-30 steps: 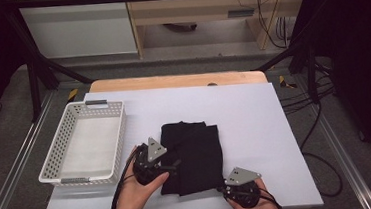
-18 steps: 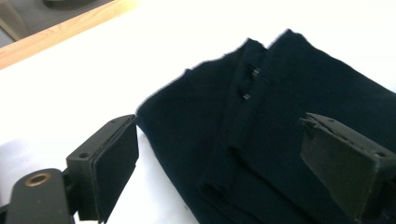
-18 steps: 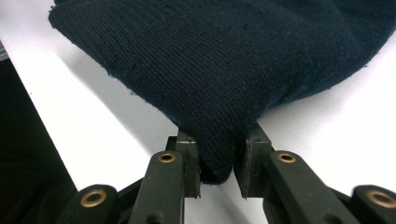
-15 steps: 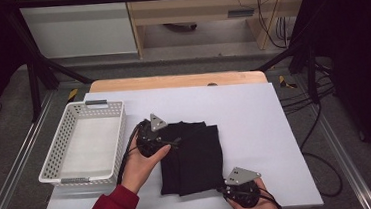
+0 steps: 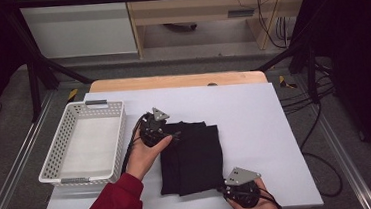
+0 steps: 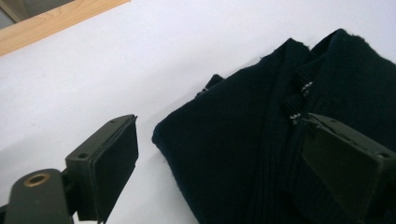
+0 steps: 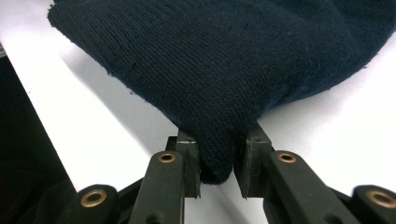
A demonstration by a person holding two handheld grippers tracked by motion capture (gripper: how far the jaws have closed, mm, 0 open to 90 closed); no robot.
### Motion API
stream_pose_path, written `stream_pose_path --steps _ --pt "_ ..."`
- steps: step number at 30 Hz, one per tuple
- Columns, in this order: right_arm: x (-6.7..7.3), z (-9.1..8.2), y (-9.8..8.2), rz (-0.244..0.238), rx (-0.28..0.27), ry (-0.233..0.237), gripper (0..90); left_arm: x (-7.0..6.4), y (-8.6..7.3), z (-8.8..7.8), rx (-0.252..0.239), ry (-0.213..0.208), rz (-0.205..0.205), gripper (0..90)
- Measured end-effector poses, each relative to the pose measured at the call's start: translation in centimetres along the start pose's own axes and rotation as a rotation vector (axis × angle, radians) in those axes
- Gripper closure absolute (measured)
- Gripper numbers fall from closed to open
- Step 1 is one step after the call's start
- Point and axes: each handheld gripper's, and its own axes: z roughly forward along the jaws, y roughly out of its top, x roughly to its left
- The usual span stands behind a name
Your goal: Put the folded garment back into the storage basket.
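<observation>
The right tool (image 5: 232,187) is clenched on the near right corner of the dark folded garment (image 5: 192,156); in the right gripper view (image 7: 217,168) a tuck of the knit is pinched between the two jaws. The left tool (image 5: 173,134) stands wide apart at the garment's far left corner: in the left gripper view (image 6: 224,158) one jaw hangs over bare table (image 6: 93,79) just beside the cloth's edge, the other over the cloth, and neither presses on it. The garment is a navy, fine-ribbed knit, folded into a rough rectangle of layered panels. It lies flat on the white table, just right of the white basket (image 5: 62,153).
</observation>
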Motion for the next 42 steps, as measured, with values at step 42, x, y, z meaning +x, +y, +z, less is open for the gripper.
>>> stream_pose_path --steps 42 --pt "-0.2 -0.1 -0.2 -0.012 0.007 0.0 74.2 2.0 -1.0 1.7 0.036 -0.012 -0.055 12.6"
